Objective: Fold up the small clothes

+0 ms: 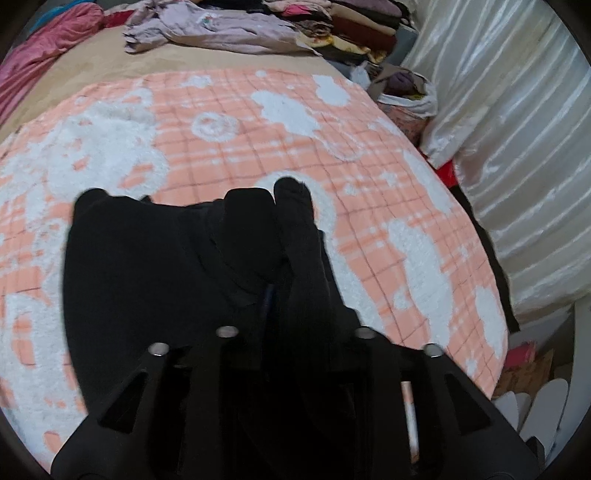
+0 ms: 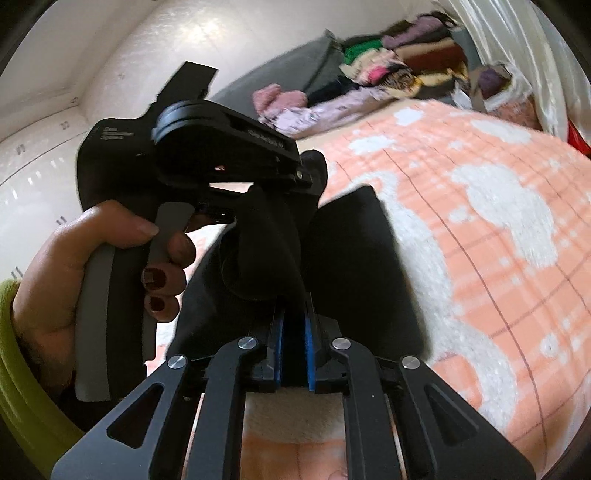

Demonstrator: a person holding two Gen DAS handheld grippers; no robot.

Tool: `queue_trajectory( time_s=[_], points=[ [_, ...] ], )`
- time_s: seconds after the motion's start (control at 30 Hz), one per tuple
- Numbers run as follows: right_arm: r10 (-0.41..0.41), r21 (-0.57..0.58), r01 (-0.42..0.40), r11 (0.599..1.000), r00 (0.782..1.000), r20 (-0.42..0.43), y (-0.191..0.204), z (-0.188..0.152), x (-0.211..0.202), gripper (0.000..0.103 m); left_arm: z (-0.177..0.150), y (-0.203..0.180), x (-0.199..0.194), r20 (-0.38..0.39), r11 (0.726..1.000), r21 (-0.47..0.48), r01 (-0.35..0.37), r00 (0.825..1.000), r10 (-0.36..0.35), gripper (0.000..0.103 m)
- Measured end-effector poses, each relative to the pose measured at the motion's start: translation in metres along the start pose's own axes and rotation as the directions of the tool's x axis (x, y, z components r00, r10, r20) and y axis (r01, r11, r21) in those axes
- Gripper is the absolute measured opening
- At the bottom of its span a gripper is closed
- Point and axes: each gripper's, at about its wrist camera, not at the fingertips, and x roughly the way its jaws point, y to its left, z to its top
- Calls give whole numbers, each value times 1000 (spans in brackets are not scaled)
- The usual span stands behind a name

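Note:
A small black garment (image 1: 155,266) hangs over a pink-and-white plaid fleece blanket (image 1: 258,122) on a bed. My left gripper (image 1: 273,295) is shut on its upper edge; the cloth hides most of its fingers. In the right wrist view my right gripper (image 2: 293,325) is shut on the black garment (image 2: 354,266), its blue pads (image 2: 308,343) pinching a fold. The left gripper's body (image 2: 221,147) and the hand holding it (image 2: 103,258) are close in front, gripping the same cloth.
A lilac garment (image 1: 207,33) lies crumpled at the far side of the bed. Stacks of folded clothes (image 1: 343,26) sit behind it. A white satin curtain (image 1: 517,129) hangs at the right, with bags (image 1: 410,92) below it.

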Motion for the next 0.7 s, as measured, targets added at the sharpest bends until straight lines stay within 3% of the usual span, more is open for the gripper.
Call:
queue_trajectory(
  time_s=[0.03, 0.1, 0.23, 0.4, 0.53, 0.6, 0.7],
  points=[
    [-5, 7, 5, 1000, 1000, -10, -1, -2, 0, 13, -1, 0, -2, 9, 1000, -2, 27, 1000, -27, 36],
    [-11, 20, 11, 1000, 1000, -20, -4, -3, -2, 17, -2, 0, -10, 25, 996, -6, 89, 996, -89, 65],
    [-9, 47, 10, 999, 1000, -19, -11, -3, -11, 24, -7, 0, -44, 100, 993, 45, 105, 989, -109, 66],
    [-11, 62, 10, 998, 1000, 14, -13, 0, -29, 41, -25, 26, -81, 191, 998, 57, 25, 981, -36, 66],
    [-31, 56, 29, 998, 999, 44, -14, 8, -44, 43, -47, 62, -84, 187, 996, 30, -84, 979, 77, 66],
    [-33, 35, 32, 999, 999, 36, -14, 17, -43, 49, -53, 78, -81, 178, 995, 3, -100, 979, 98, 65],
    [-56, -1, 56, 998, 998, 22, -14, 31, -37, 49, -66, 93, -72, 157, 993, -26, -117, 980, 120, 65]
  ],
)
